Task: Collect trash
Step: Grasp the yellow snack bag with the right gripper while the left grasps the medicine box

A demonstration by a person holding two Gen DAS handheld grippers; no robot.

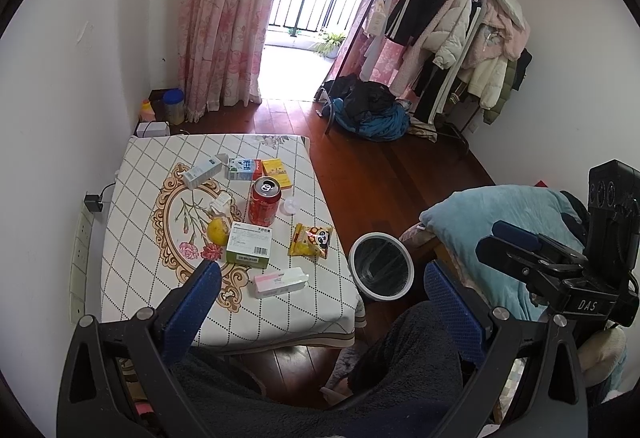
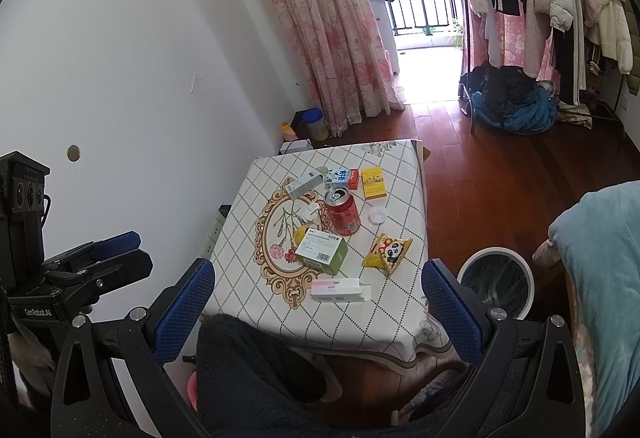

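The table (image 1: 132, 278) is set against the wall on its left side, and its cloth hangs over the near and right edges. On its far part a white carton (image 1: 202, 171), a milk box (image 1: 241, 169) and a yellow box (image 1: 276, 169) are lined up from left to right. Just nearer, the red can (image 1: 264, 201) is seen upright with its top opened. A lemon (image 1: 218, 231) is touching the left side of the green box (image 1: 249, 244) at the middle. The panda snack bag (image 1: 311, 240) is lying close to the right edge, and the pink-and-white pack (image 1: 280, 282) is nearest the near edge. Bare cloth is left along the left edge and the near corners.

On the floor just off the table's near right corner the white-rimmed bin (image 1: 381, 265) is standing open, with only a narrow strip of floor between.

The left gripper (image 1: 320, 278) is held above the near edge, jaws wide apart and holding nothing. The right gripper (image 2: 318, 284) is likewise spread and unloaded, framing the near part of the table.
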